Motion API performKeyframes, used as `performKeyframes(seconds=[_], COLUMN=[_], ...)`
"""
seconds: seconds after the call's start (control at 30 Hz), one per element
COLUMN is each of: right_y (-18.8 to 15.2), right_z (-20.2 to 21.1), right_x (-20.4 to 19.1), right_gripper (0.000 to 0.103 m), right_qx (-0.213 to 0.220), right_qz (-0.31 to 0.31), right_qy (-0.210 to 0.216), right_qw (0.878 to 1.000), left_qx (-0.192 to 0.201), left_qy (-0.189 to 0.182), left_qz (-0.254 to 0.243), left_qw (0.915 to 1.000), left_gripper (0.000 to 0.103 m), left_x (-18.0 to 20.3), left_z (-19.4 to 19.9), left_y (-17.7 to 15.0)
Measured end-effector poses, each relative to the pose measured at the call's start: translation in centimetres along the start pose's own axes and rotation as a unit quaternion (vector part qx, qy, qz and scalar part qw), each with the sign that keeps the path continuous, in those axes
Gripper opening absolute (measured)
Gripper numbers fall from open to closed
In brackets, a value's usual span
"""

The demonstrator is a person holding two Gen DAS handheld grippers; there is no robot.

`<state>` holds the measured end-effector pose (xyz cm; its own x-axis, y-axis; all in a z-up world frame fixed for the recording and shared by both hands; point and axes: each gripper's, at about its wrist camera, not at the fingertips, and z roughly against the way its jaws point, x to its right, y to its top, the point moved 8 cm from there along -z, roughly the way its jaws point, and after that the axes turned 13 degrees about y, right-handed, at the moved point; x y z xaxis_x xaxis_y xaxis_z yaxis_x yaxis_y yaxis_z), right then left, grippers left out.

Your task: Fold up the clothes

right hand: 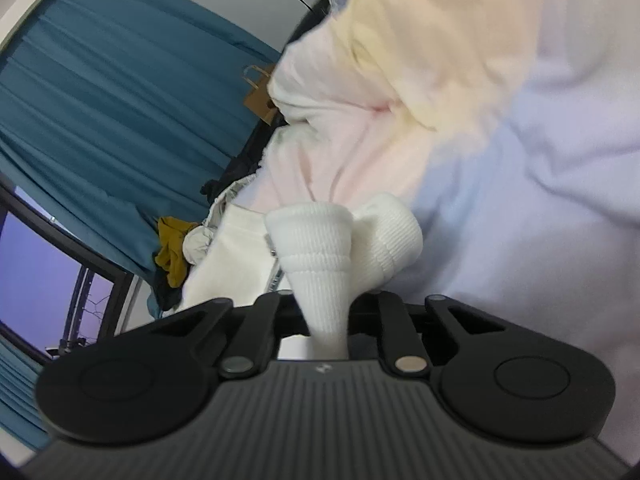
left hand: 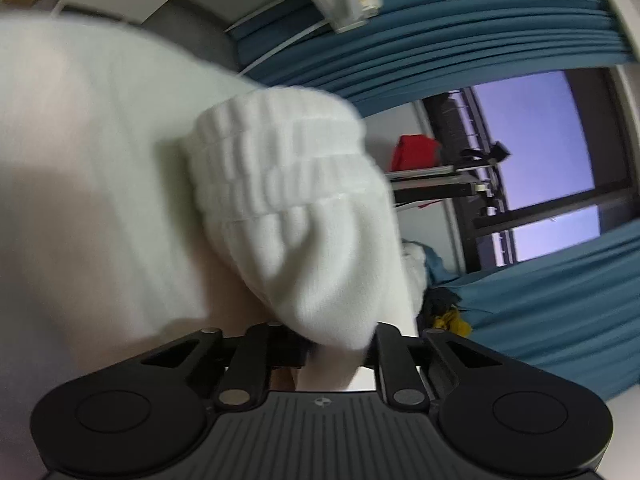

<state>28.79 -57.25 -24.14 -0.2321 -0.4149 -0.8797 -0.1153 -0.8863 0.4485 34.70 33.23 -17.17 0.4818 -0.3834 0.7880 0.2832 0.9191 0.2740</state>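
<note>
Two claws are seen, each clenched on white ribbed knit: left claw (left hand: 332, 344) on a cuff (left hand: 280, 184) of the white garment (left hand: 80, 160), right claw (right hand: 326, 328) on another cuff (right hand: 316, 248), w/ the pastel garment body (right hand: 520, 120) raised above it, blue curtain (right hand: 100, 100) behind. Fabric judged soft, light, floppy, approx. no stiffness; cuffs or hem corners probably best taken, since thick rib resists slipping.

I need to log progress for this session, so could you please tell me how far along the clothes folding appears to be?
Nothing visibly folded yet. In hand: the left gripper is shut on a white ribbed cuff, and the right gripper is shut on another ribbed cuff of the pastel sweatshirt, lifted up. Left: this fold, plus the heap of clothes by the curtain.
</note>
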Motion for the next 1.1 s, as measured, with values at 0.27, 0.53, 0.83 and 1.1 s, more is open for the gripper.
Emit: performKeyframes(seconds=[0.27, 0.53, 0.83, 1.1], right_y=[0.8, -1.1, -2.6, -3.2], right_z=[4.1, 8.9, 10.6, 10.3], right_x=[-3.1, -2.1, 0.9, 2.7], right_gripper=[0.012, 0.012, 0.012, 0.012], right_qx=[-0.012, -0.064, -0.110, -0.129], right_qz=[-0.002, -0.068, -0.052, -0.055], right_qy=[0.013, -0.012, -0.057, -0.067], right_qw=[1.000, 0.996, 0.991, 0.988], left_qx=[0.004, 0.012, -0.019, -0.011], left_qy=[-0.016, 0.044, 0.093, 0.122], left_qz=[-0.017, -0.027, -0.031, -0.062], left_qw=[0.9997, 0.9986, 0.9950, 0.9906], left_gripper=[0.011, 0.011, 0.014, 0.043], left_x=[1.1, -3.1, -11.3, -11.9], left_z=[6.8, 17.0, 22.1, 25.2], left_y=[2.1, 5.1, 3.4, 1.2])
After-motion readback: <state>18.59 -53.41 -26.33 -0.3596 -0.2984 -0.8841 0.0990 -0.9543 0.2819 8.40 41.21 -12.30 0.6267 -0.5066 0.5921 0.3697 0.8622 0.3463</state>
